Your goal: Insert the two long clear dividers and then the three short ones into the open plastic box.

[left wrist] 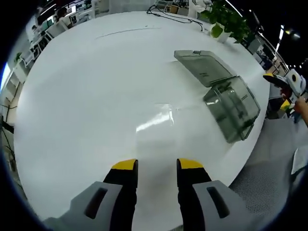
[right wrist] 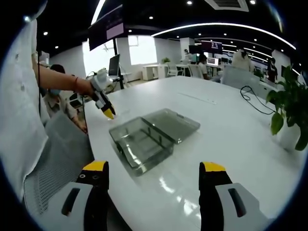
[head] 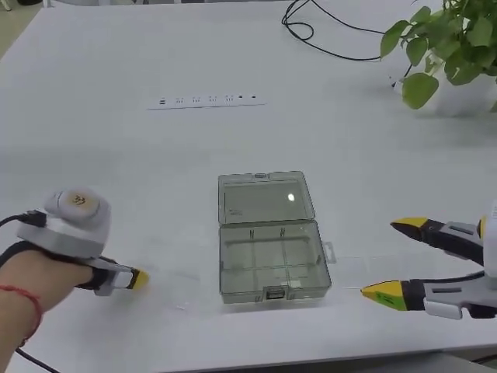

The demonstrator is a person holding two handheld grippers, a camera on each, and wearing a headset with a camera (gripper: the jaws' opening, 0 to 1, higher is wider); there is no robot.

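The grey see-through plastic box (head: 268, 260) sits open at the table's middle, its lid (head: 264, 198) laid flat behind it. Faint clear partition lines show inside it. In the left gripper view the box (left wrist: 231, 108) lies to the right, and clear divider pieces (left wrist: 156, 118) lie flat on the table ahead of my left gripper (left wrist: 158, 166). That gripper's jaws stand a little apart with nothing between them. In the head view my left gripper (head: 136, 278) rests left of the box. My right gripper (head: 394, 260) is wide open to the right of the box (right wrist: 144, 142), holding nothing.
A white power strip (head: 206, 100) lies behind the box. A black cable (head: 326, 31) and a potted plant (head: 450, 47) occupy the far right corner. The table's front edge (head: 311, 359) runs close below the box. A mesh chair (right wrist: 57, 154) stands by the table.
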